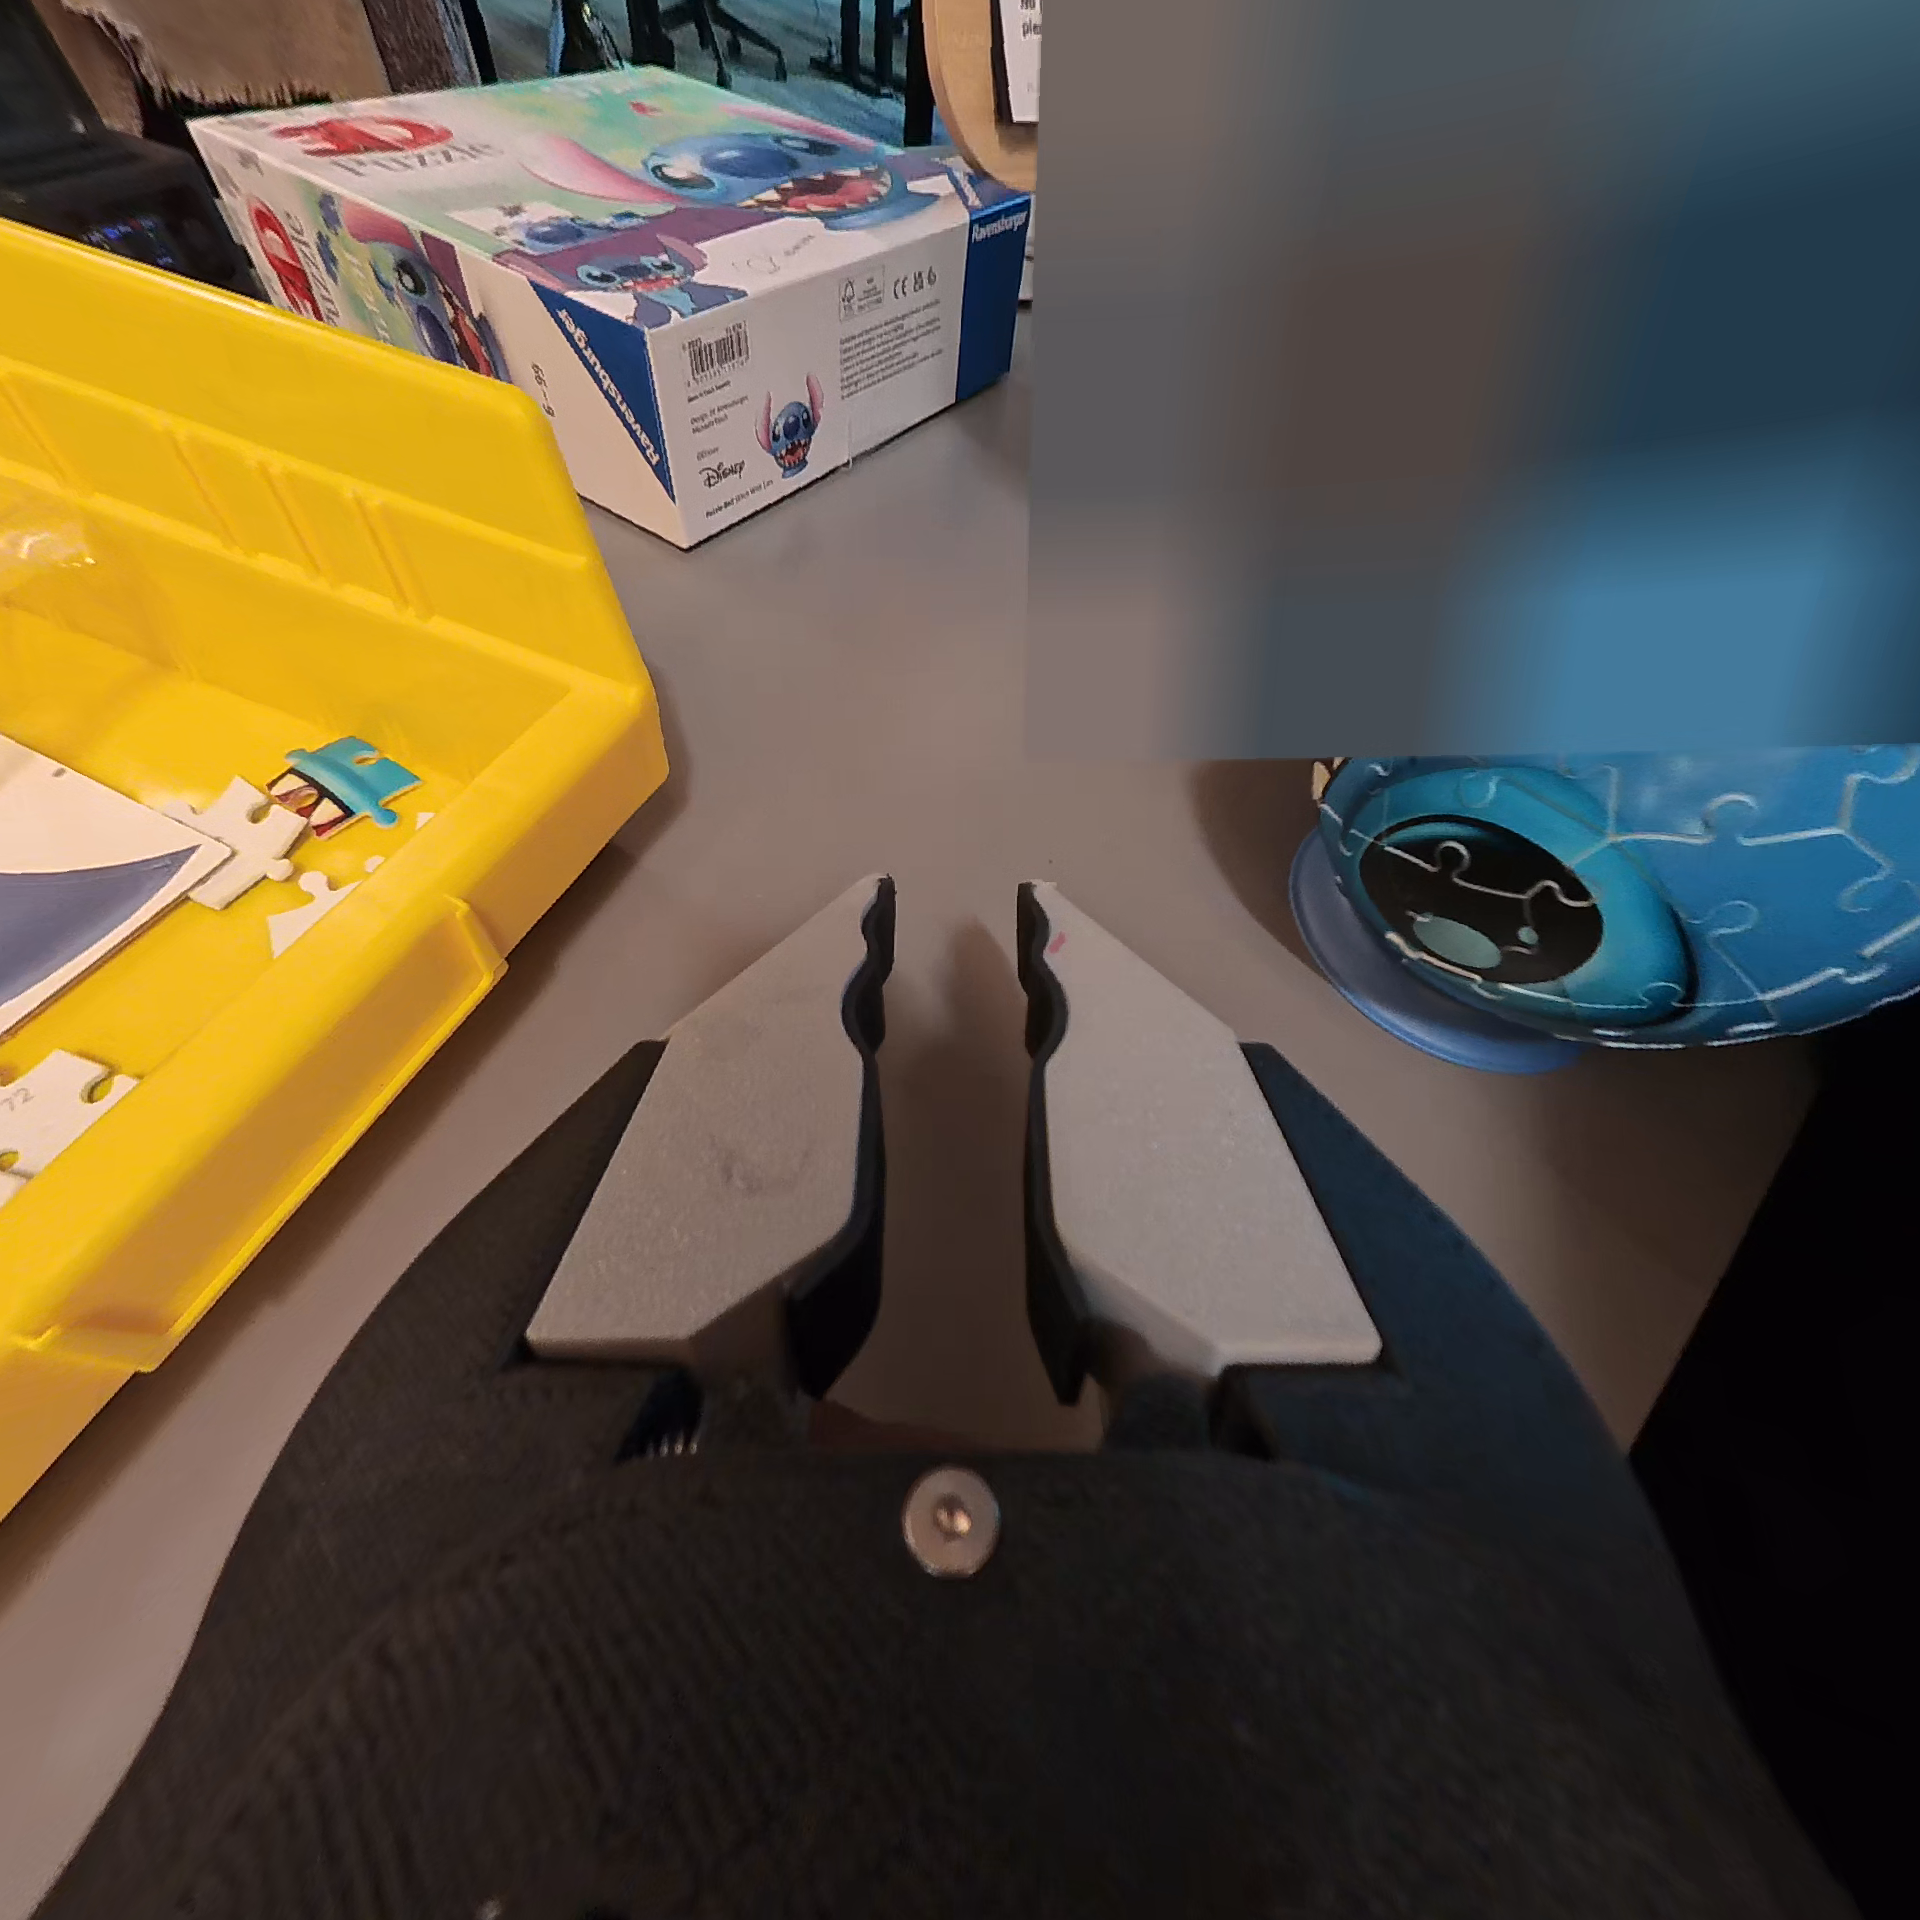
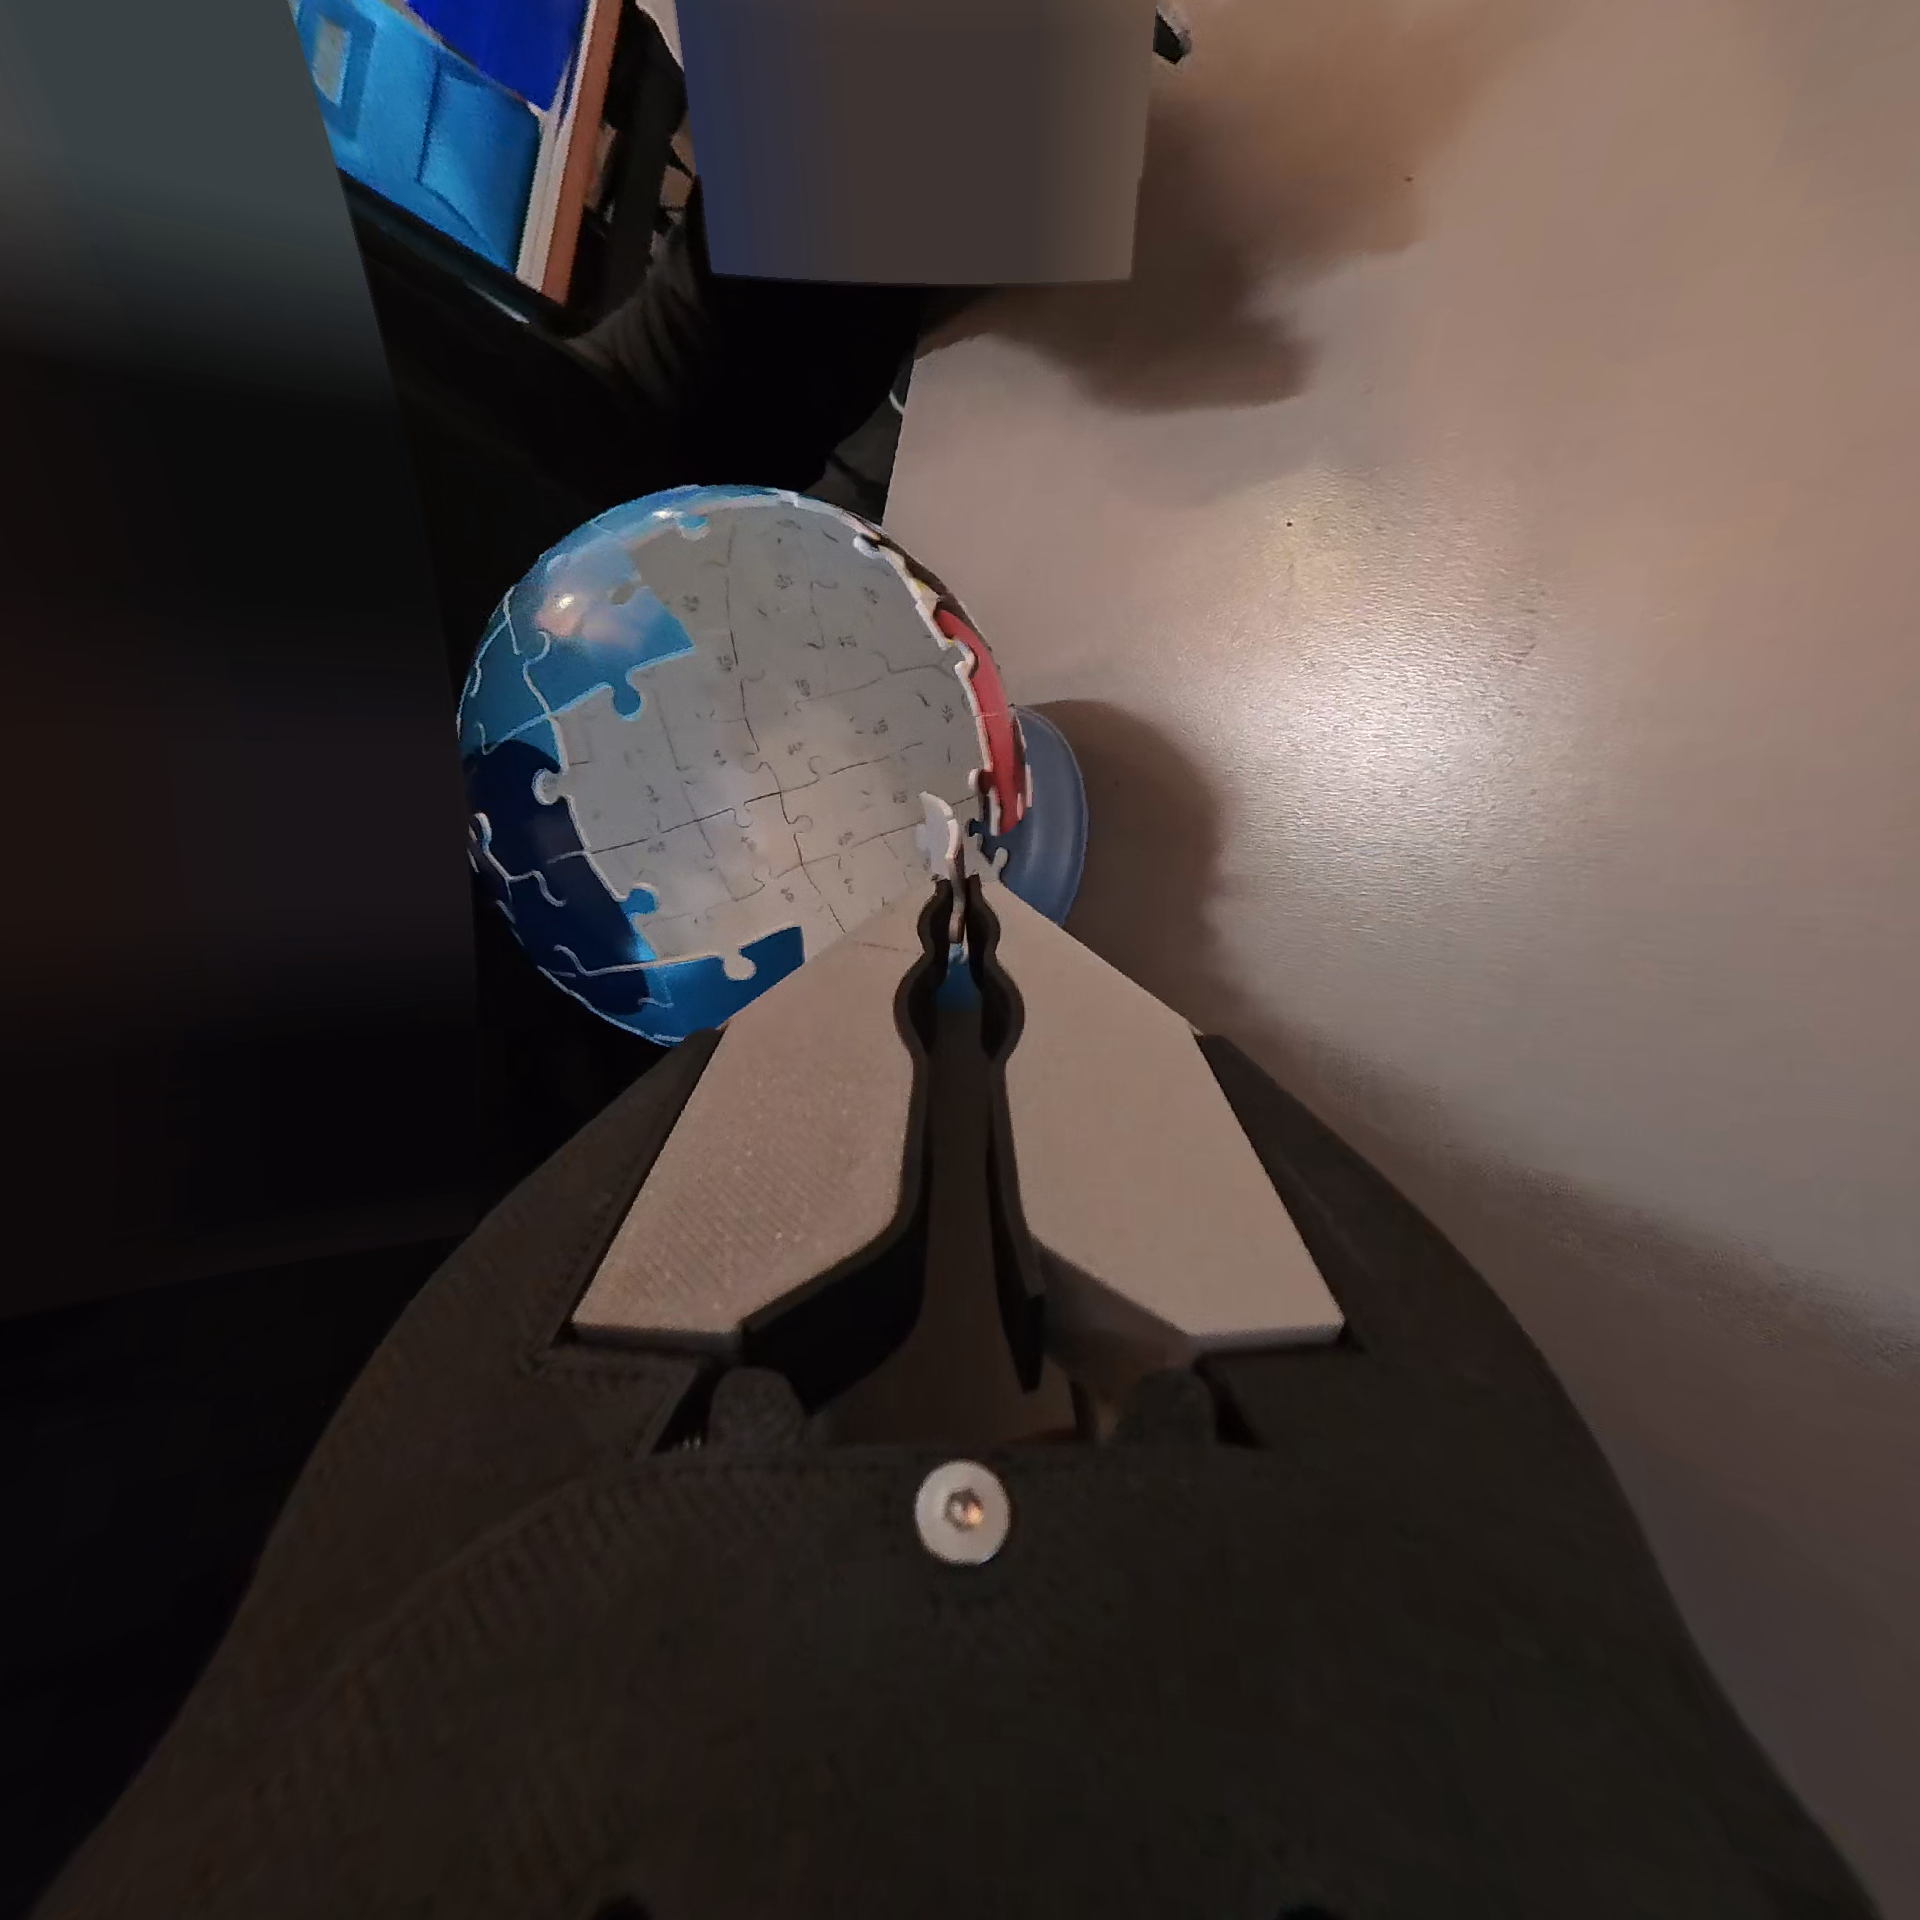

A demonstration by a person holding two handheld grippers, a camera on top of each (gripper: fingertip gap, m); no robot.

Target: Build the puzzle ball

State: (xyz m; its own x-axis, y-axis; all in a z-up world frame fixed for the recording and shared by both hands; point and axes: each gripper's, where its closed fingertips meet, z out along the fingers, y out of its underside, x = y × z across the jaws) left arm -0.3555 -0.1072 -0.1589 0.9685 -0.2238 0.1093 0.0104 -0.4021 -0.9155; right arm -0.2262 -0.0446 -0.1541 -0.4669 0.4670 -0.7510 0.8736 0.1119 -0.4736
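In the right wrist view the right gripper (image 2: 958,883) is seen pinched on a white puzzle piece (image 2: 940,831), held against the rim of the opening in the puzzle ball (image 2: 727,758) at frame centre. In the left wrist view the left gripper (image 1: 956,888) is held spread and empty over the grey table (image 1: 883,675); the ball sits on its blue stand (image 1: 1382,997) at right, a yellow tray (image 1: 312,520) with loose pieces (image 1: 244,842) at left, the puzzle box (image 1: 644,281) above

A grey table (image 1: 831,665) fills the middle of the left wrist view. At the top of that frame, dark chair legs (image 1: 675,42) stand on a floor, a frayed beige cloth (image 1: 135,52) hangs in the upper left corner, and a round wooden board (image 1: 966,94) shows at top centre.
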